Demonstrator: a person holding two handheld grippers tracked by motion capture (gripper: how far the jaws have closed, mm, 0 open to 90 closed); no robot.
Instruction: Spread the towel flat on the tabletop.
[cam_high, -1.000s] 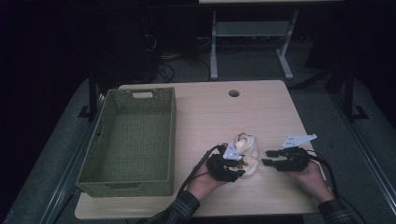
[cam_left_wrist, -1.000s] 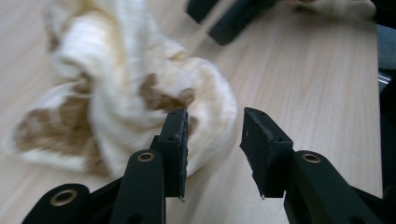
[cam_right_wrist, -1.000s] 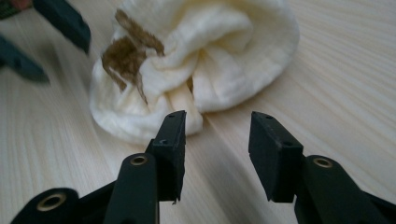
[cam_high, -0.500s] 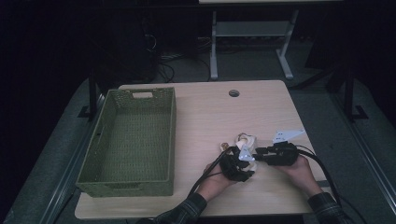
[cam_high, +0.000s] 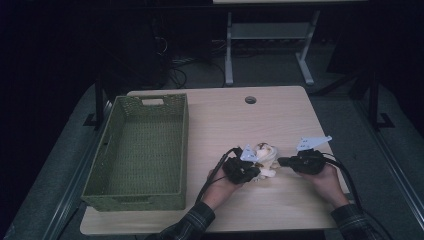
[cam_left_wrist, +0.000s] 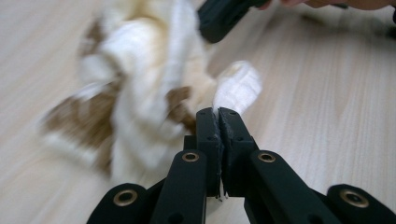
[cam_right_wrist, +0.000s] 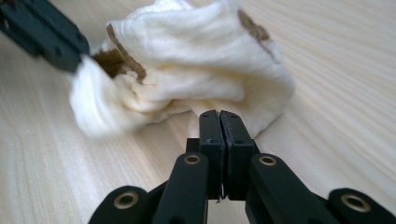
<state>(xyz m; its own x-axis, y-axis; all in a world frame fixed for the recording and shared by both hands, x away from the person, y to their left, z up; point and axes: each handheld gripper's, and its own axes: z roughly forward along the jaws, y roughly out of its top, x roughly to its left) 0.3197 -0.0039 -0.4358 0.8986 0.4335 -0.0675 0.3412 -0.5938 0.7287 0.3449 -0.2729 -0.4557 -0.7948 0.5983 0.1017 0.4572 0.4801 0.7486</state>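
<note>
— Look at the left hand-held gripper (cam_left_wrist: 217, 112): jaws pressed together, with a thin white edge of the cloth (cam_left_wrist: 140, 93) pinched right at the tips. That is not much fabric to hang on to.

— And the right hand-held gripper (cam_right_wrist: 218, 114)? Its jaws look closed too, nosed up against the near side of the bundle, but I cannot tell whether any cloth is actually between them or whether they are just touching it.

— So that is the first risk. If the person pulls the two apart to spread the thing, the right one may come away with nothing, and the left one's sliver could slip out.

— Where does the cloth sit, exactly?

— Crumpled on the desk (cam_high: 225, 120), a cream bundle with brown patches, toward the near right part, between the two hands. The left hand-held gripper is at its left edge, the right one at its right.

— It looks blurred on the left side. Could a quick tug drag the whole lump across the wood instead of opening it?

— I would think so; soft cloth folds back on itself. And if it is meant for the green basket (cam_high: 137, 150) well off to the left, a weak pinch could drop it short of the rim.
</note>
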